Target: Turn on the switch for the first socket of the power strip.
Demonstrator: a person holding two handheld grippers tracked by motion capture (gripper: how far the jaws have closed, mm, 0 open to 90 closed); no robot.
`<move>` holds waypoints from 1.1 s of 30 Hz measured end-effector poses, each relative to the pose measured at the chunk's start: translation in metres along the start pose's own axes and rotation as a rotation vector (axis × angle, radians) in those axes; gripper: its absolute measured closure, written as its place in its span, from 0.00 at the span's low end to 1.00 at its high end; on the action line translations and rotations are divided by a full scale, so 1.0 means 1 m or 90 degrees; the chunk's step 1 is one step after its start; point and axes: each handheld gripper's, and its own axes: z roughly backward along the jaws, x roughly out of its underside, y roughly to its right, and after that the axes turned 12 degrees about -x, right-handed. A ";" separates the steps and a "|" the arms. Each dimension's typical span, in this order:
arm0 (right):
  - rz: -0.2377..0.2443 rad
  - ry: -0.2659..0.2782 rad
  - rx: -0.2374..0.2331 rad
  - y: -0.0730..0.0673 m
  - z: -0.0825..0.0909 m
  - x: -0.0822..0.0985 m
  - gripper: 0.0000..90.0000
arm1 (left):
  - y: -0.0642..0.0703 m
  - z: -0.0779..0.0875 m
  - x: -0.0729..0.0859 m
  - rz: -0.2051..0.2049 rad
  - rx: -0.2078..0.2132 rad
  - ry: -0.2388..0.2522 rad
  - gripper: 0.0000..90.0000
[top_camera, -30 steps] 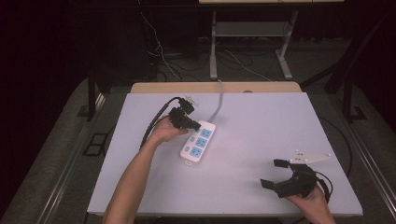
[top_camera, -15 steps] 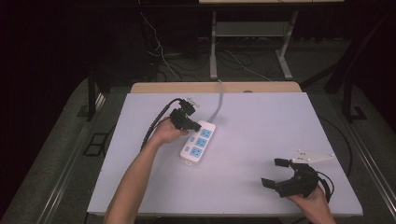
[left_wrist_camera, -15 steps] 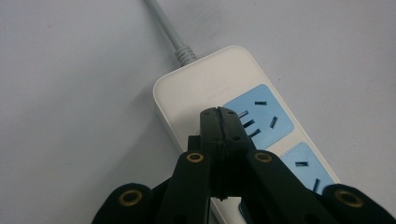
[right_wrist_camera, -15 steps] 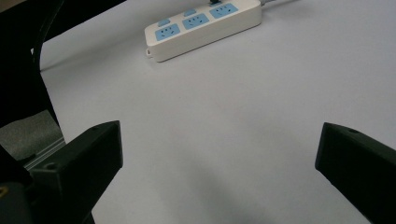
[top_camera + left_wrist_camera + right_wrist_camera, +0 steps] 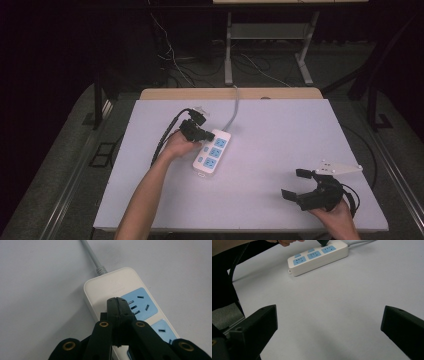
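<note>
Left claw (image 5: 117,302): jaws pressed together, empty, tips on power strip (image 5: 212,152) (table's ten o'clock); press squarely, lightly, likely steadying it; right claw (image 5: 304,186), jaws apart, at five o'clock.

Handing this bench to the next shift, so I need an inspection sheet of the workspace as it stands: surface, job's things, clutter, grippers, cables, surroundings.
Surface: pale table, flat, wooden strip along its far edge.
Job's things: white power strip with blue sockets, lying flat left of centre; no plug in the sockets that show.
Clutter: nothing seen.
Grippers: left gripper shut, tips over the strip's end nearest its cord, by the blue socket; contact cannot be told. Right gripper open, at the near right corner, holding nothing.
Cables: grey cord runs from the strip off the far edge; a black cable trails from the left gripper.
Surroundings: dark floor, loose wires and a metal frame beyond the table.
</note>
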 end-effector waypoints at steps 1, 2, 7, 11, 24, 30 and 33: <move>0.000 0.000 0.001 0.000 0.000 0.000 0.00 | 0.000 0.000 0.000 0.001 -0.002 0.000 1.00; 0.000 0.000 0.002 0.000 0.000 0.000 0.00 | 0.001 0.000 0.000 0.002 -0.004 0.001 1.00; 0.001 0.000 0.006 0.000 0.002 0.000 0.00 | 0.004 0.001 -0.002 -0.004 -0.016 -0.005 1.00; 0.001 0.000 0.008 0.000 0.003 0.000 0.00 | 0.005 0.001 -0.003 -0.012 -0.023 -0.010 1.00; -0.001 0.003 0.009 0.002 0.004 0.000 0.00 | 0.003 0.020 -0.013 -0.003 0.003 0.034 1.00; 0.000 0.003 0.009 0.001 0.004 0.000 0.00 | 0.005 0.026 -0.016 -0.011 -0.011 0.040 1.00; 0.001 0.003 0.010 0.001 0.004 0.000 0.00 | 0.005 0.031 -0.016 -0.013 -0.018 0.042 1.00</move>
